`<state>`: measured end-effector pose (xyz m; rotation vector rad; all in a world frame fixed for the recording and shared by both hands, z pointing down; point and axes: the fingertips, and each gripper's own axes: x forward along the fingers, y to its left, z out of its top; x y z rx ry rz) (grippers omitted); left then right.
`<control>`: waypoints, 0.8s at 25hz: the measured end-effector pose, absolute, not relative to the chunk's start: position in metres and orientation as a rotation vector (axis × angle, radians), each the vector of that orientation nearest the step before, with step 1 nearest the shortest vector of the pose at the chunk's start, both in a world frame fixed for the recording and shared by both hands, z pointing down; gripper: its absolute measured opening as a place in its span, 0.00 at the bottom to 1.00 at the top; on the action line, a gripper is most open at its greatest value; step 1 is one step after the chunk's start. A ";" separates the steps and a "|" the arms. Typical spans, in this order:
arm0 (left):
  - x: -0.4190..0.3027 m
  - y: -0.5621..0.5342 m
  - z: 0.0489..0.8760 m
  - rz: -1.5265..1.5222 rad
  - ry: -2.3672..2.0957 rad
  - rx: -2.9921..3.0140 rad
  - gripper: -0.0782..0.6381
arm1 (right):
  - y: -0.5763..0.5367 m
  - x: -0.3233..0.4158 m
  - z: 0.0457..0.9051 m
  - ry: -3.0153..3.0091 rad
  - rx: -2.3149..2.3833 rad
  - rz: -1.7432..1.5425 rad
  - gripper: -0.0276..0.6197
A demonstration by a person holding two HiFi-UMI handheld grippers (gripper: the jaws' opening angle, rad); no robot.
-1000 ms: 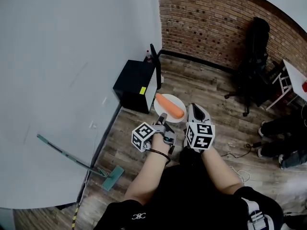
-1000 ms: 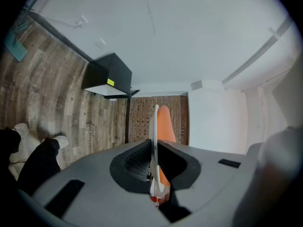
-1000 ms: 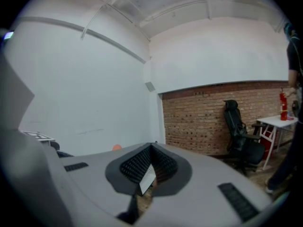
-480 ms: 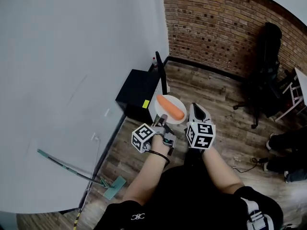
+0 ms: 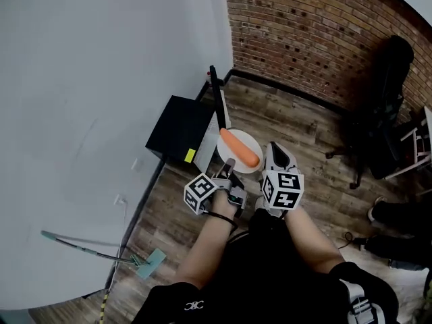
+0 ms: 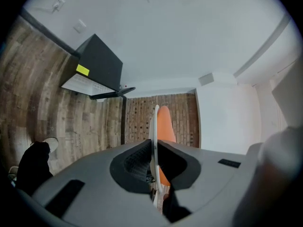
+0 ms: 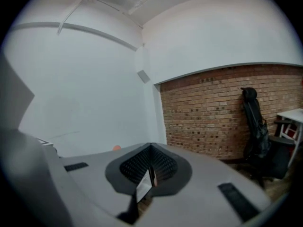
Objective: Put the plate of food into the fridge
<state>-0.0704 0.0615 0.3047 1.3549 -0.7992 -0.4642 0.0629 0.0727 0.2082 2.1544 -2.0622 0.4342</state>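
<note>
white plate point(image 5: 230, 158), 1 carrot point(image 5: 239, 148): stiff, breakable, slick, load likely rolls; left gripper point(image 6: 154, 162) pinches its rim, right gripper point(image 7: 147, 178) apparently likewise; keep it level.

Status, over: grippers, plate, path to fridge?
Left gripper clamped on plate rim, orange food aboard. Right gripper shut, empty. Fridge door open, nothing blocking.

One plate point(image 5: 250, 140), one carrot point(image 5: 240, 149), one black fridge point(image 5: 174, 127), one mop point(image 5: 150, 262), one office chair point(image 5: 388, 106), and two claws (the left claw point(image 5: 229, 167) and the right claw point(image 5: 273, 158)).
</note>
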 end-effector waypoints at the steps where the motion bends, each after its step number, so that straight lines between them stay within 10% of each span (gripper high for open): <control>1: -0.062 0.051 0.308 -0.468 -0.802 1.351 0.15 | 0.062 0.071 0.212 -2.065 2.142 0.447 0.06; 20: 0.012 -0.081 0.436 -0.494 -0.959 1.209 0.15 | -0.082 0.154 0.344 -2.101 1.872 0.707 0.06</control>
